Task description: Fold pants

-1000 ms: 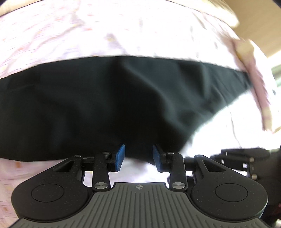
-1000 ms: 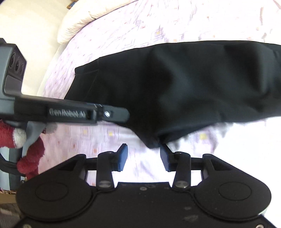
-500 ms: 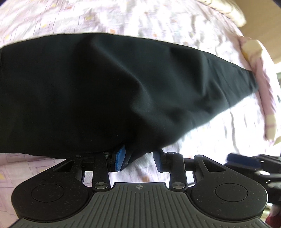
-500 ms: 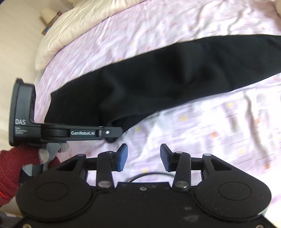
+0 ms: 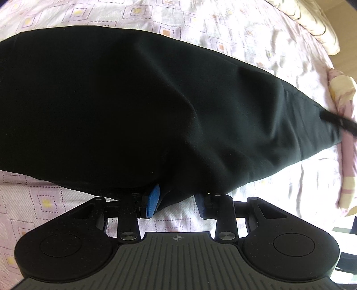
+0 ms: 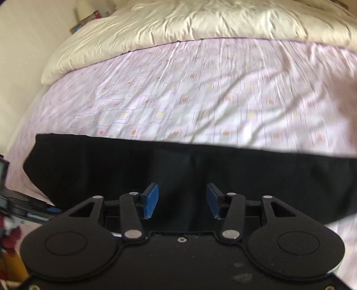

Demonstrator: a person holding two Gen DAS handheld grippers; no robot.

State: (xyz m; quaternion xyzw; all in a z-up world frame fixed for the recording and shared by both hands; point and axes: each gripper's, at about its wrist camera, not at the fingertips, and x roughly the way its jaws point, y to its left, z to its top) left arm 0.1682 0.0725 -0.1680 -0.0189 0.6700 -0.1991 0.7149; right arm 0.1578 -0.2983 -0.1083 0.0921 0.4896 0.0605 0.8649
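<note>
Your left tongs (image 5: 176,204) sit low with jaws apart, pants (image 5: 133,107) edge draped between them on the bed (image 5: 200,29). Your right tongs (image 6: 181,199) hover apart over the pants (image 6: 178,169); a cream duvet (image 6: 200,20) lies beyond.

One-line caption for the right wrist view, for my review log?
Open right gripper poised over black pants spread across the pink patterned bedsheet, cream duvet behind.

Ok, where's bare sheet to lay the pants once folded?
Widest free patch: the sheet between the pants and the cream duvet. A narrower strip lies between the pants and the pillow at the bed's edge. The near edge is crowded: both the left gripper and right gripper sit at the pants.
</note>
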